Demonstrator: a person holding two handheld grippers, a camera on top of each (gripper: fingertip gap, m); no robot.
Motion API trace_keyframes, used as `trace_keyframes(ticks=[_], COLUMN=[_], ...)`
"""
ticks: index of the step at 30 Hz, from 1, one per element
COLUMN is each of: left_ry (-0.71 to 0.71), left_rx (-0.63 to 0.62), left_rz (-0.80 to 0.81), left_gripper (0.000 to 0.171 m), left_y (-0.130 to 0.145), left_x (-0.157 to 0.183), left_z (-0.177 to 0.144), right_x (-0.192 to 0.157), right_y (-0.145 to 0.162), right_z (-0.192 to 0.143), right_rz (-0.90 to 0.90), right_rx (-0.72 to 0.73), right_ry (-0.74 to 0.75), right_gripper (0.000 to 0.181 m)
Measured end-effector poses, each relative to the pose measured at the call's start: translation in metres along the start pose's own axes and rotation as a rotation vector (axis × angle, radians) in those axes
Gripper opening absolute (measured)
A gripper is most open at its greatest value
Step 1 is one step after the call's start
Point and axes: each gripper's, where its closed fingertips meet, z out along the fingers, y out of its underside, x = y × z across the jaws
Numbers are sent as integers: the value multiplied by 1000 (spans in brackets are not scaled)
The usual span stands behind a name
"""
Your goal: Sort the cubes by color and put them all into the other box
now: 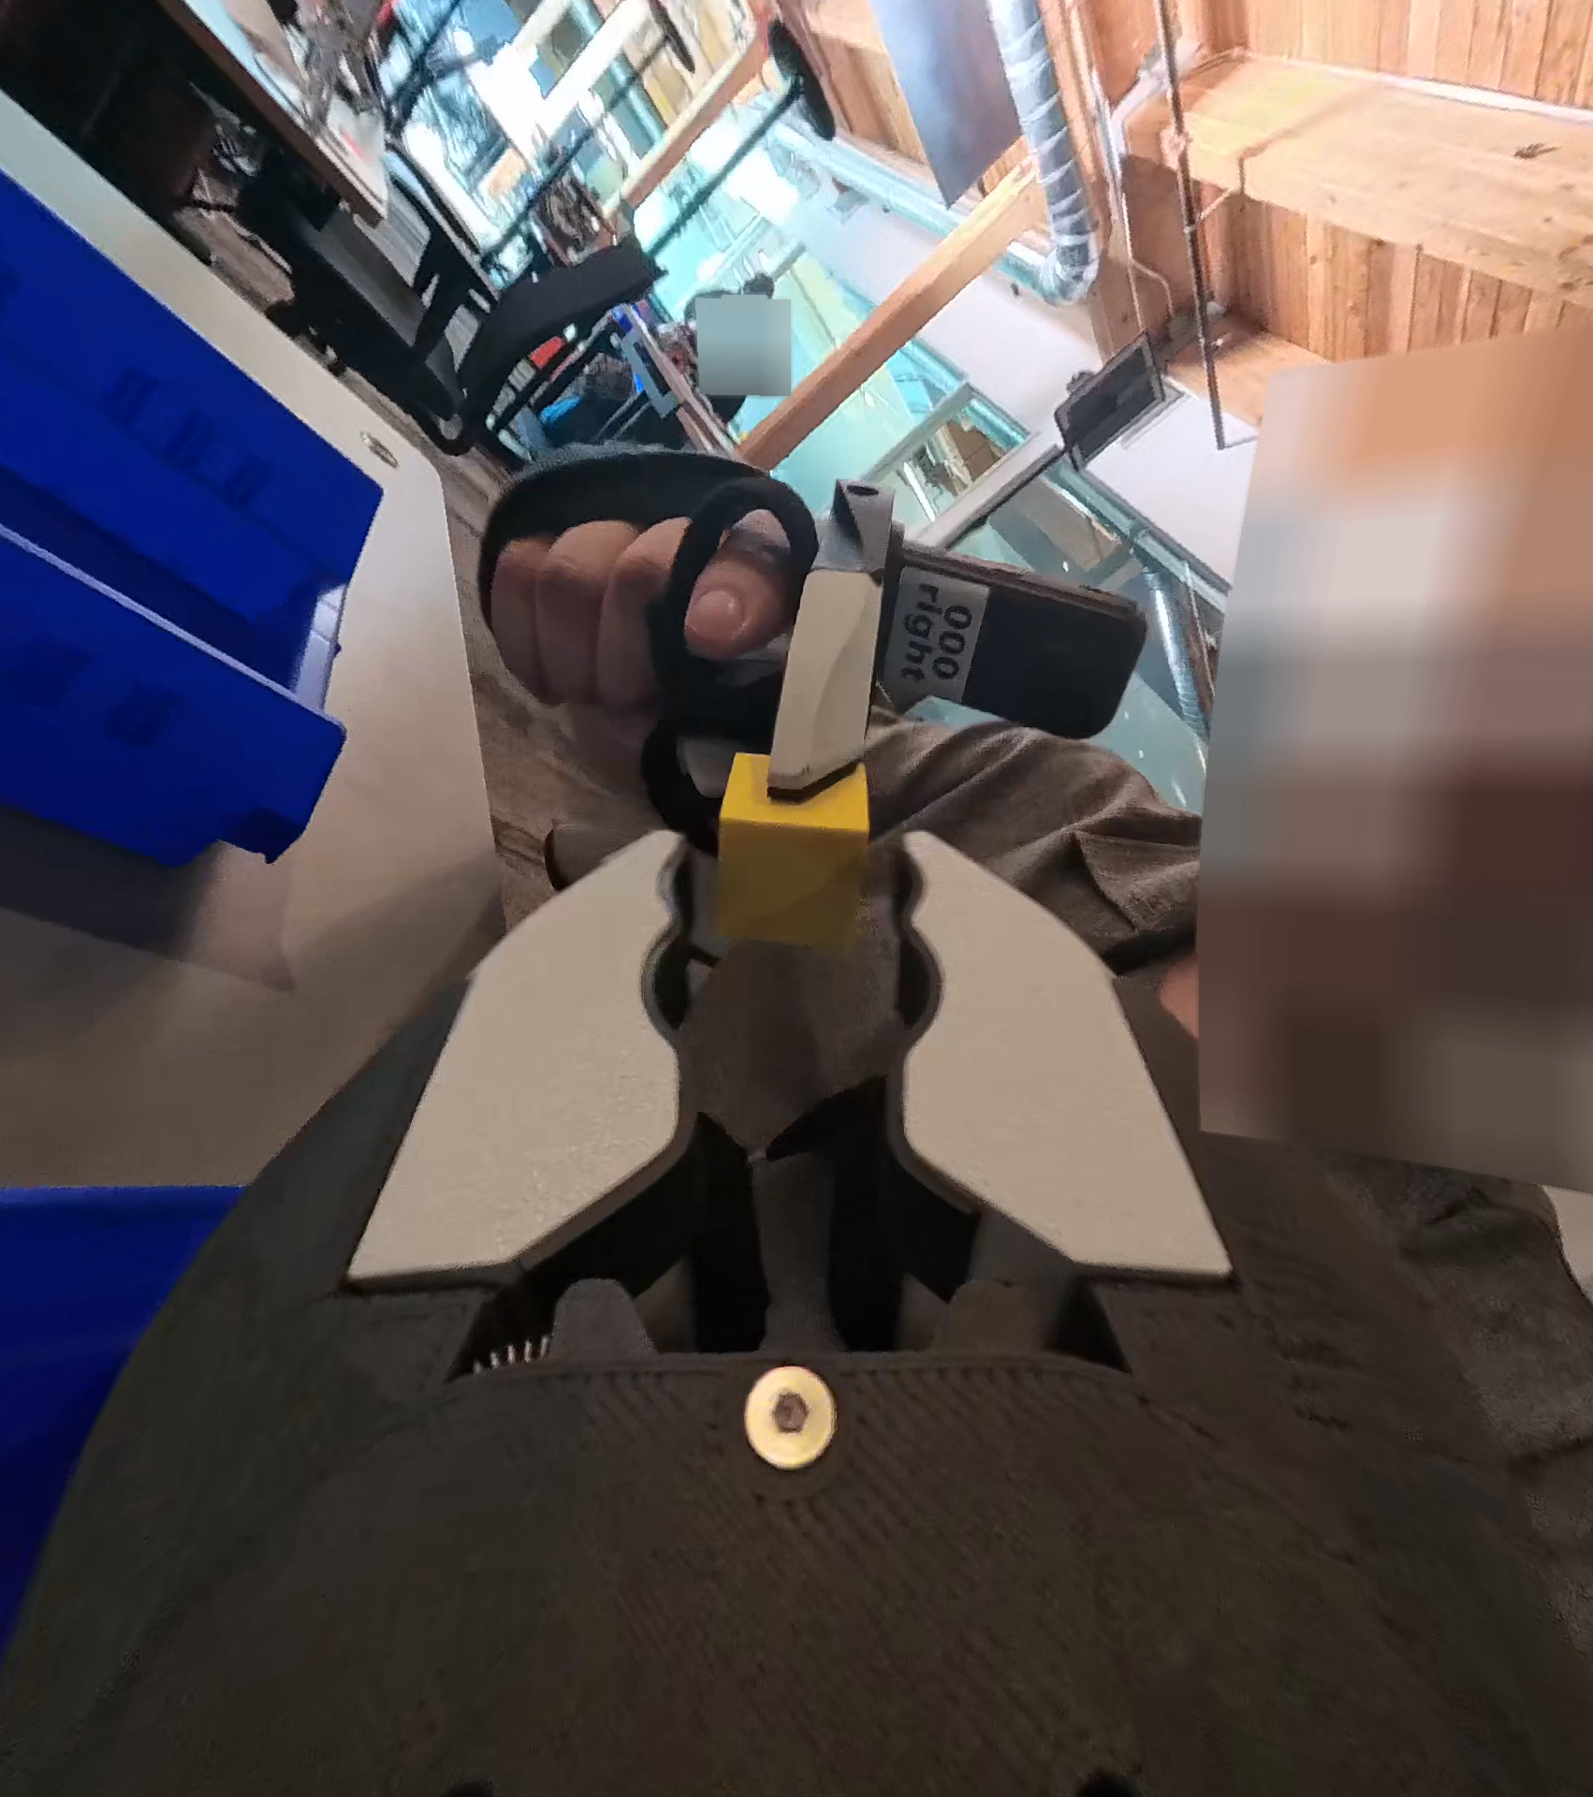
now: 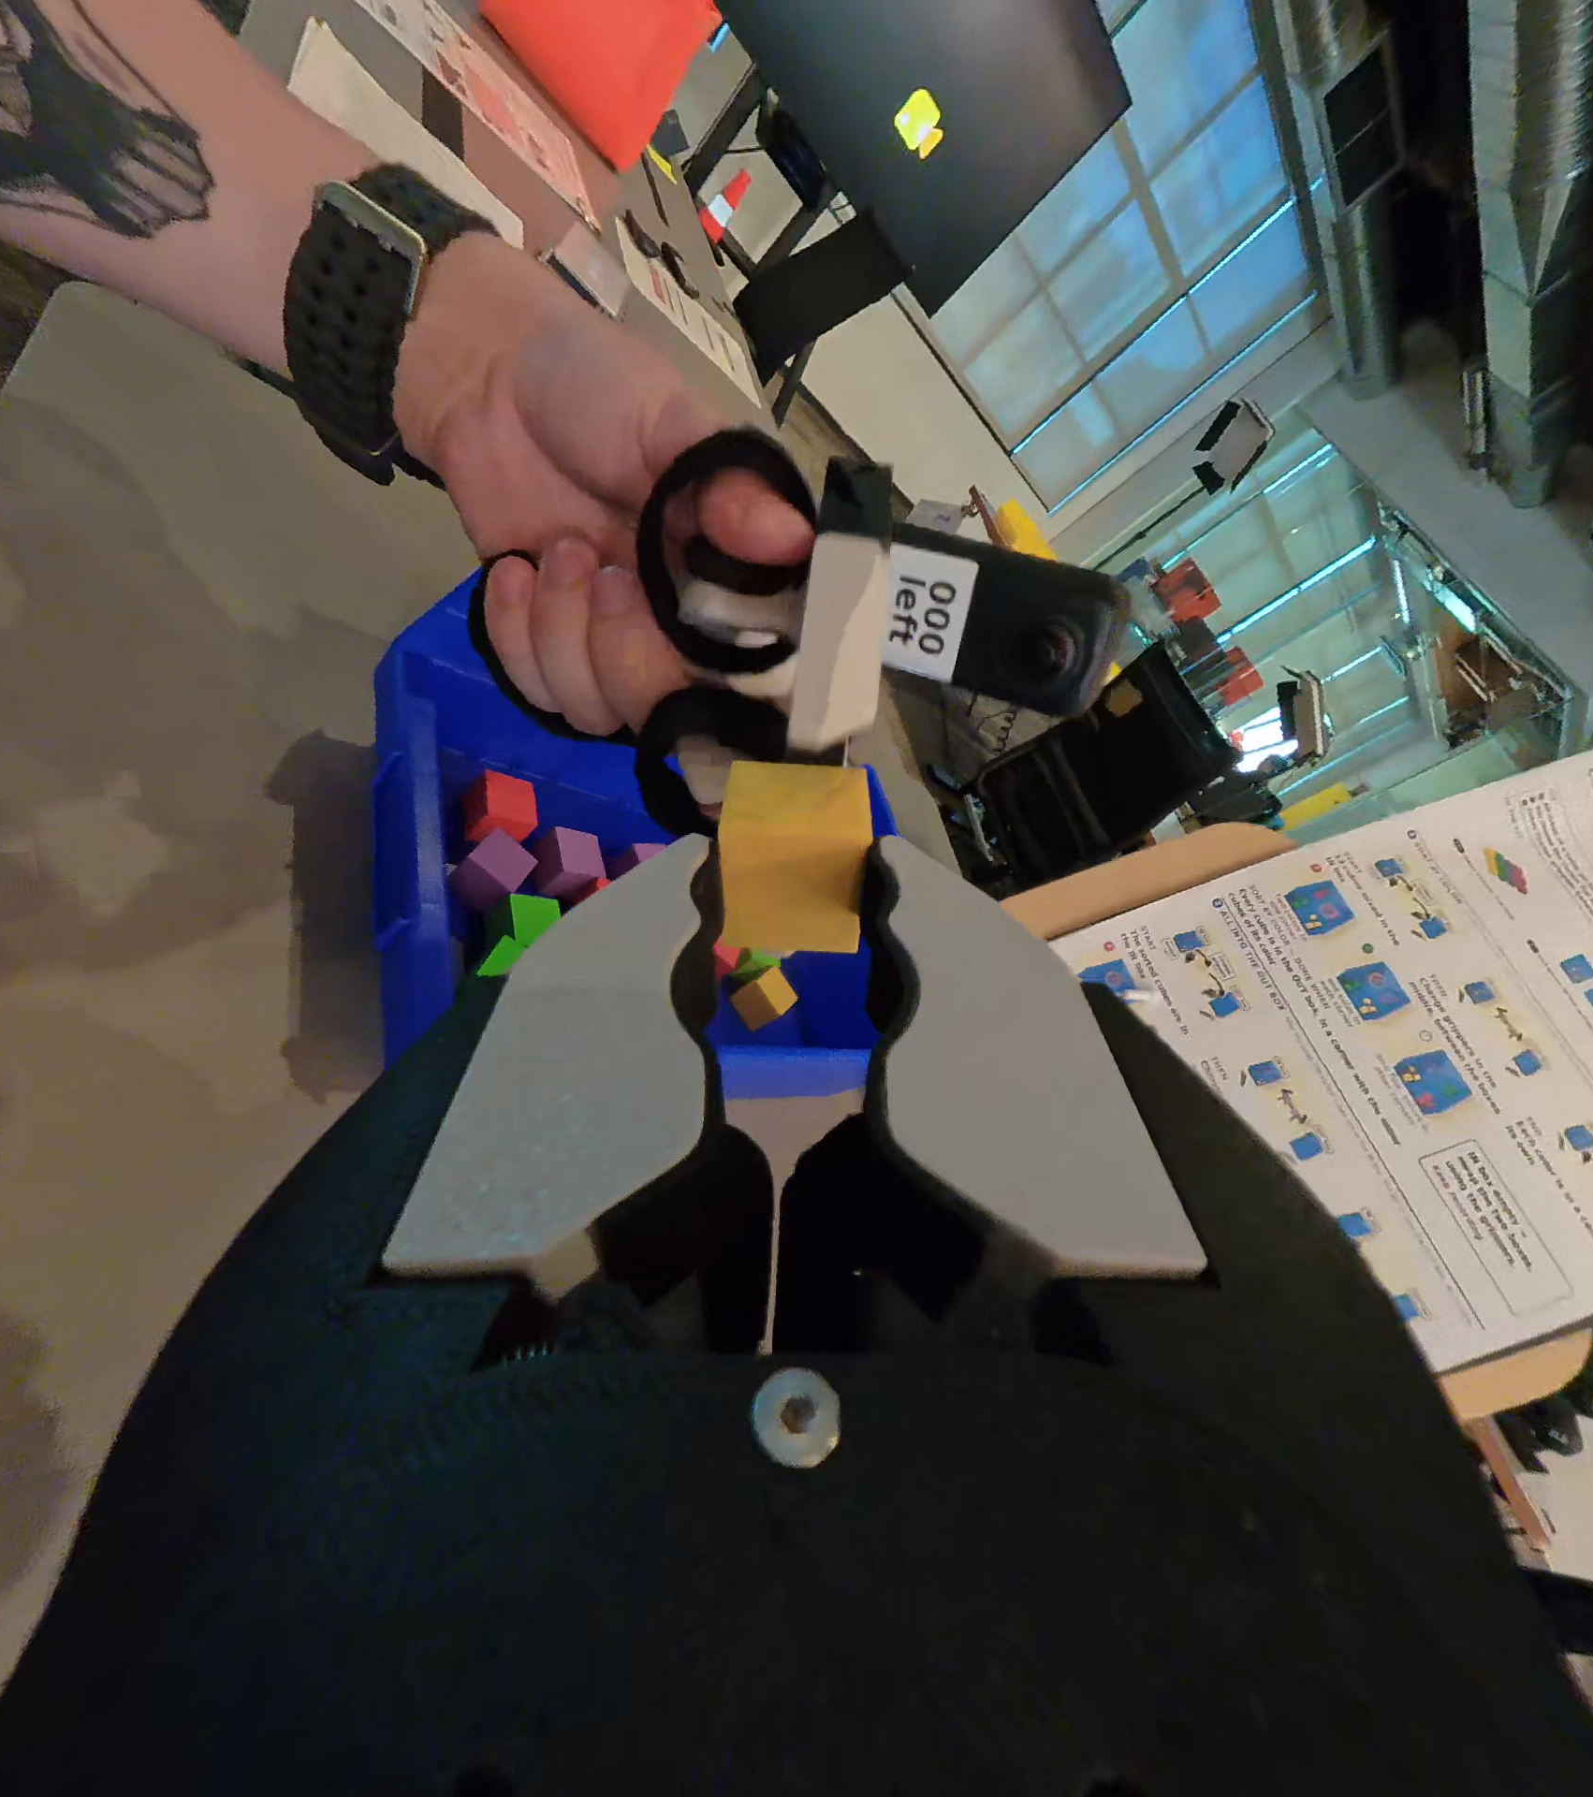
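Two tools meet at one yellow cube (image 2: pixel 793 870), which is up in the air, above the blue bin (image 2: pixel 413 778) standing on the counter (image 2: pixel 141 681). The right tool (image 2: pixel 793 856) pinches the cube, with both fingers pressed on its opposite sides. The left tool (image 1: pixel 793 865) is spread a little around the same cube. In the left wrist view a small gap shows on each side, so it seems not to grip.

Other small cubes (image 2: pixel 530 861), red, purple, green and orange, lie inside the bin. A printed sheet (image 2: pixel 1357 1050) rests to the right.

I judge the risk is a drop. Only one tool truly holds the cube, so if the right fingers loosen before the left ones close, it can fall into the bin. A push from the left tool could also twist the cube in the grip.
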Motion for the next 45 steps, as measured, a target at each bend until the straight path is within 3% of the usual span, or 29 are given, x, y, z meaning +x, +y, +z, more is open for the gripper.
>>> trace_keyframes(ticks=[1,4,6,9,13,19,25,38,45], left_ry=[-5,-107,-211,-359,-471,-593,-618,-605,-616], left_rx=[24,94,124,147,192,224,274,273,269], left_rz=[12,86,151,265,402,471,497,497,502], left_gripper=[47,47,45,40,37,32,31,29,28], left_y=[-4,-14,-17,-16,-12,-11,-11,-12,-11], left_x=[1,0,-1,4,20,33,43,40,41], left_z=[-3,-21,-35,-47,-55,-71,-84,-86,-85], right_x=[2,34,68,94,84,48,42,48,57], right_y=[4,38,80,169,276,362,390,410,410], right_z=[-5,-33,-59,-98,-140,-161,-167,-177,-177], right_rz=[7,47,147,350,400,363,376,391,381], right_rx=[-20,-177,-335,-692,-1110,-1353,-1438,-1501,-1529], right_ry=[2,54,75,-30,-273,-574,-608,-574,-533], right_gripper=[27,27,27,27,28,28,28,29,43])
